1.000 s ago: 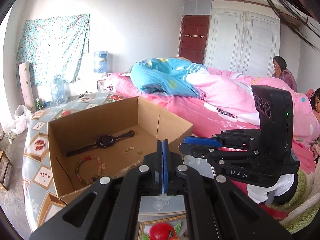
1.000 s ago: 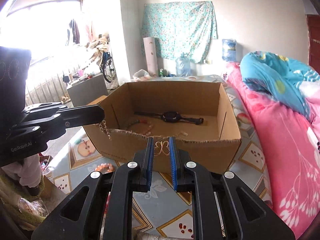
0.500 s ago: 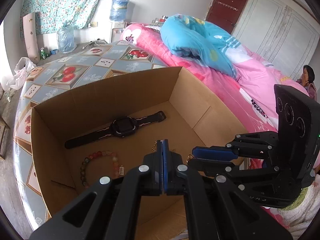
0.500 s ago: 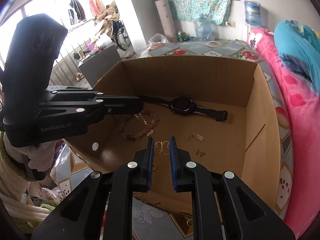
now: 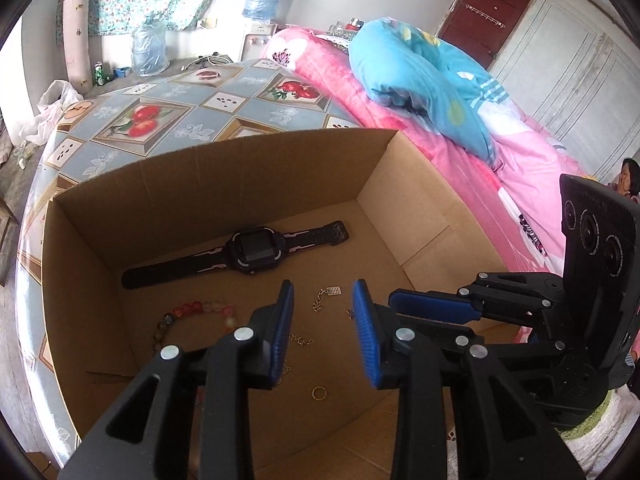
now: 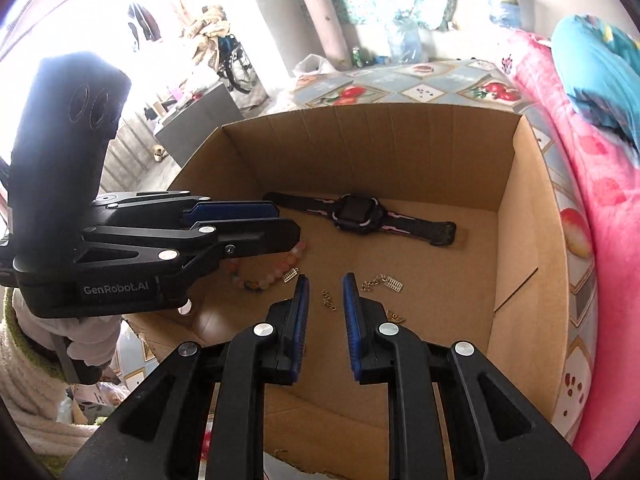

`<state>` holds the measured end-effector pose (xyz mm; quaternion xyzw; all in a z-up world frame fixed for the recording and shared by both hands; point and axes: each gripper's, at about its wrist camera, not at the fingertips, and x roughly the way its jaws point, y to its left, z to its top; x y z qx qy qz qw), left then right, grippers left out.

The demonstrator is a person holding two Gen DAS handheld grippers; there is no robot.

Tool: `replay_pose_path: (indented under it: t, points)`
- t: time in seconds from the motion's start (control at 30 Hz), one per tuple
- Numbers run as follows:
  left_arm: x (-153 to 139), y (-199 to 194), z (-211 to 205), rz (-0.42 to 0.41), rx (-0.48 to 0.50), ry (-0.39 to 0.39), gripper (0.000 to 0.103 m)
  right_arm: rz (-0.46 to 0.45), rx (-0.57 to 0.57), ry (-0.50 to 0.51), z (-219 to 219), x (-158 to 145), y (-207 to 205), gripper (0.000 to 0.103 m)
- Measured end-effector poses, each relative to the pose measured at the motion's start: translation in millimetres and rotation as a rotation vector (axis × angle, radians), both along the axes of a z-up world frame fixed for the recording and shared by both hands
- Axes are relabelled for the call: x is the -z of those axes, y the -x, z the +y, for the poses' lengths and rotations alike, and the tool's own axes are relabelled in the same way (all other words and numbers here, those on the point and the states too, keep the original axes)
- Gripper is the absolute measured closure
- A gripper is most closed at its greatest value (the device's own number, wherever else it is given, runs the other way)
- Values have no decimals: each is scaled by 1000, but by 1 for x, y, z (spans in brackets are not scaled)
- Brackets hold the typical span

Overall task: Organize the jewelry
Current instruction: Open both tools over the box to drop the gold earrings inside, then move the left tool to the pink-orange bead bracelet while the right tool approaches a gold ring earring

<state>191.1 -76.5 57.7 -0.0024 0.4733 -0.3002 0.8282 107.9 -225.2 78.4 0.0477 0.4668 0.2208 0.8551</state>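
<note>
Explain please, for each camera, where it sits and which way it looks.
Left wrist: on the left claw, jaws opening and empty, looking down into the cardboard box; right claw at right.
Right wrist: on the right claw, opening, empty, over the box; left claw at left.
Shared: box, watch, bead bracelet.

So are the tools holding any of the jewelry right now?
No. The left tool and right tool are both opening with nothing pinched between them; the small gold chains lie loose on the floor of the cardboard box.
</note>
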Motion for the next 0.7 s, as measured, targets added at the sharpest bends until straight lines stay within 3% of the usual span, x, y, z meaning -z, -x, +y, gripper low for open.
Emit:
replay_pose_path:
  t: [0.23,0.43,0.6,0.7]
  points:
    - [-23,23,10,-96,-4,35,73,-77,46,-27,-11,-23,28,84]
    - [-56,88,49,-294,-31,116,73,-251,66,-54,-17,-49,92,84]
    - [-51,155,88,-339,-39,175,66,-326,92,-116,-26,-54,149,82]
    - [-34,186,97,-328,-26,154,61,-317,123,-118,-26,-44,167,80]
